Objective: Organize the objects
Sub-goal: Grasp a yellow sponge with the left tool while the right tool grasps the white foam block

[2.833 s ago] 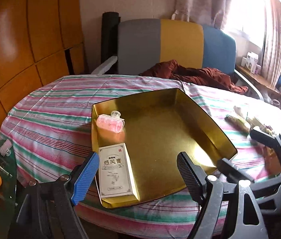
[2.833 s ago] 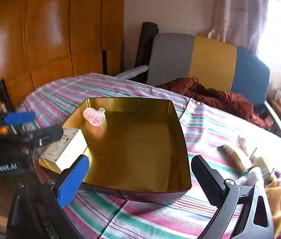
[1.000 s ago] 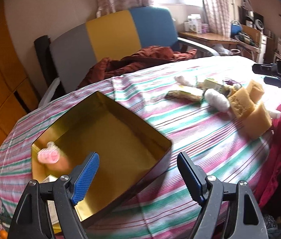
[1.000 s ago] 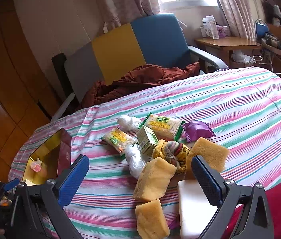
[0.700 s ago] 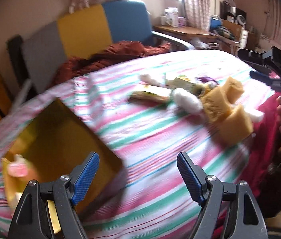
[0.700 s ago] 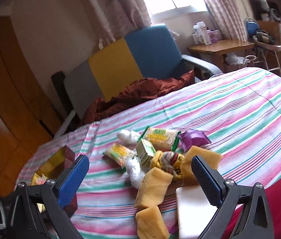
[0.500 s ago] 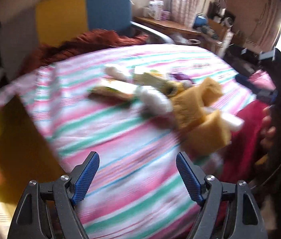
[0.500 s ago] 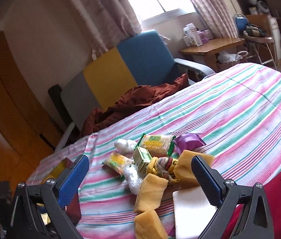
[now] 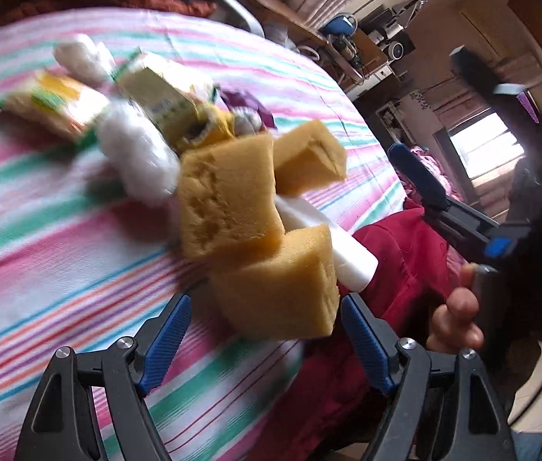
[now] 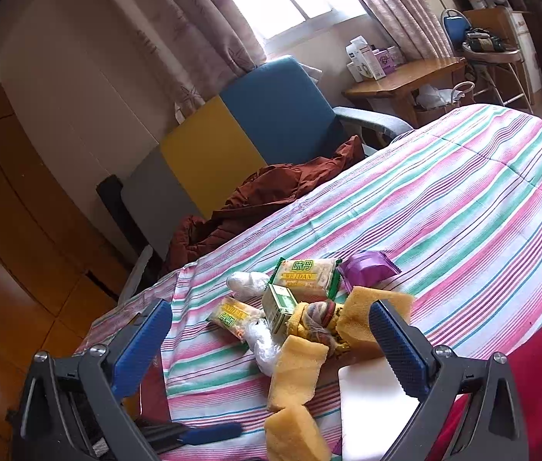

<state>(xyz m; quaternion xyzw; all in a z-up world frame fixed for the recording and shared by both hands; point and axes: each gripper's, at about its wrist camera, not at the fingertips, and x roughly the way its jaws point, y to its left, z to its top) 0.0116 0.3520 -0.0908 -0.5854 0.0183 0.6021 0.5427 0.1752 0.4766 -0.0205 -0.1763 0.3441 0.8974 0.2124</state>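
Note:
A heap of loose items lies on the striped tablecloth [image 10: 463, 207]. Three yellow sponges sit at its near side: one [image 9: 278, 280] just ahead of my open left gripper [image 9: 267, 330], roughly between its fingers, untouched, a second [image 9: 228, 196] behind it and a third [image 9: 309, 153] further back. Under them lies a flat white box [image 9: 325, 238]. My right gripper [image 10: 271, 345] hangs open and empty above the same heap, over a sponge [image 10: 298, 372]. Snack packets [image 10: 305, 272], a green carton [image 10: 282, 307], a purple packet [image 10: 367, 267] and white bags [image 10: 248, 282] lie behind.
The dark red wall of the gold tin [image 10: 153, 388] shows at the table's left end. A person's hand [image 9: 459, 319] holds the right gripper's handle beside the table edge. A grey, yellow and blue chair [image 10: 251, 134] with a brown garment [image 10: 271, 192] stands behind.
My left gripper has swung right from the gold tin to the heap and now sits close to the nearest sponge. The right gripper's view has drifted up slightly over the heap.

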